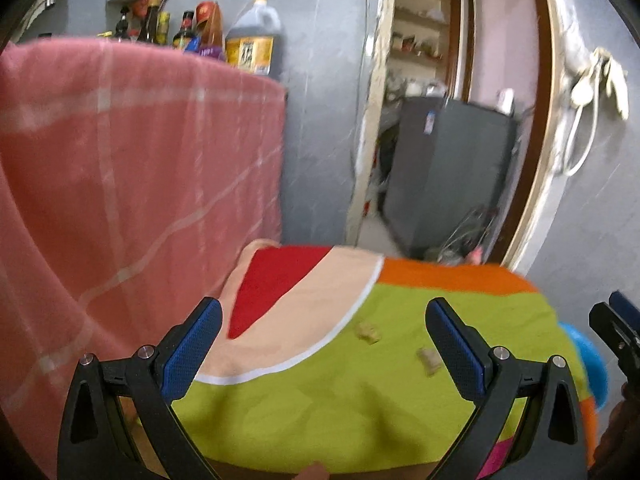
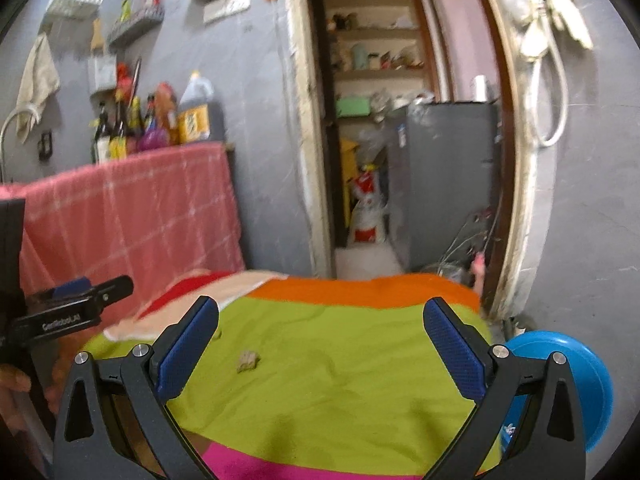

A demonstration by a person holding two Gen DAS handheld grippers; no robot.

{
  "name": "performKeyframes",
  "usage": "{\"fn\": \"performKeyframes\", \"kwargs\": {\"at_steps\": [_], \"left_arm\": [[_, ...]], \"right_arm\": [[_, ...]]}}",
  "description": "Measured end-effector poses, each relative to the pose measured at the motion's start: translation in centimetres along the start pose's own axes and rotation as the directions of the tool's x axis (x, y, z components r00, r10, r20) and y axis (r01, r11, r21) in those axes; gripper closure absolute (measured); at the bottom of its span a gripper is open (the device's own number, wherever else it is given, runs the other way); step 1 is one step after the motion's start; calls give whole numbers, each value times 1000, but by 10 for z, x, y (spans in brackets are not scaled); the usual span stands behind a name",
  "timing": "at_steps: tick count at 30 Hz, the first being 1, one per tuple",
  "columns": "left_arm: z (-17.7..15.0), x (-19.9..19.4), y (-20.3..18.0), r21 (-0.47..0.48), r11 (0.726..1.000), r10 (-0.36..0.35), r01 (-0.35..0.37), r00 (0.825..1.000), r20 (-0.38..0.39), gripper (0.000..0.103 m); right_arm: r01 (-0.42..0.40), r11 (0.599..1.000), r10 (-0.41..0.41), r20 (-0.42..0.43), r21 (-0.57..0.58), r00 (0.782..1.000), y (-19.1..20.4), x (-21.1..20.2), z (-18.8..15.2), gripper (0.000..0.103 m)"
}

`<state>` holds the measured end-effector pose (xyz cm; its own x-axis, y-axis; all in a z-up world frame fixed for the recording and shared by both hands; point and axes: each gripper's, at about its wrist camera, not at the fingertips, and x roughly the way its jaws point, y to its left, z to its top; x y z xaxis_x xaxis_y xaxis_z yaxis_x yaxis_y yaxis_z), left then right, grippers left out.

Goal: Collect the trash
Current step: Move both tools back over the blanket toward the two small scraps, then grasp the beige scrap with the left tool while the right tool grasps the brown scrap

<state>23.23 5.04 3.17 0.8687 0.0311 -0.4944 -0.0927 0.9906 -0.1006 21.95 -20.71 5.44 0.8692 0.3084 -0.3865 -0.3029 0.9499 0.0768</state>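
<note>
Lying outside blue bin (image 2: 576, 376): trash scraps (image 2: 247, 361).

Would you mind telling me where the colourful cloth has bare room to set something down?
The green patch is bare between the right gripper fingers, right of the trash scrap. In the left view, two scraps crowd the area near its right finger.

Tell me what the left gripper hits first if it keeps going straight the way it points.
Probably the green part of the cloth, close to the two scraps lying between the open left gripper's fingers; depth is uncertain.
</note>
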Motion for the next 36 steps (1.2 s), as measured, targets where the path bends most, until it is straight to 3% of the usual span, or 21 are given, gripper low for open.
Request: {"fn": "performKeyframes", "kwargs": {"at_steps": [9, 14, 17, 21, 24, 27, 36], "left_arm": [[-15, 35, 16, 15, 1000, 7, -5, 992, -125, 3], [-18, 56, 16, 32, 999, -18, 25, 981, -191, 4], [-18, 66, 13, 62, 998, -17, 30, 978, -208, 5], [-21, 79, 11, 77, 995, -36, 58, 965, -260, 14], [-21, 89, 11, 70, 995, -52, 76, 953, -298, 22], [-19, 94, 9, 69, 993, -68, 94, 948, -312, 23], [-18, 105, -5, 119, 980, -109, 157, 935, -336, 40]], "right_arm": [[-54, 996, 42, -150, -74, 988, 23, 51, -14, 2], [-101, 989, 71, -256, -105, 964, 31, 79, -21, 19], [-133, 983, 84, -335, -125, 938, 38, 97, -26, 27], [-182, 975, 110, -430, -129, 896, 46, 118, -32, 38], [-211, 972, 135, -491, -103, 860, 47, 131, -36, 52], [-221, 972, 143, -533, -85, 834, 48, 143, -39, 61], [-231, 967, 138, -538, -110, 832, 53, 148, -38, 85]]}}
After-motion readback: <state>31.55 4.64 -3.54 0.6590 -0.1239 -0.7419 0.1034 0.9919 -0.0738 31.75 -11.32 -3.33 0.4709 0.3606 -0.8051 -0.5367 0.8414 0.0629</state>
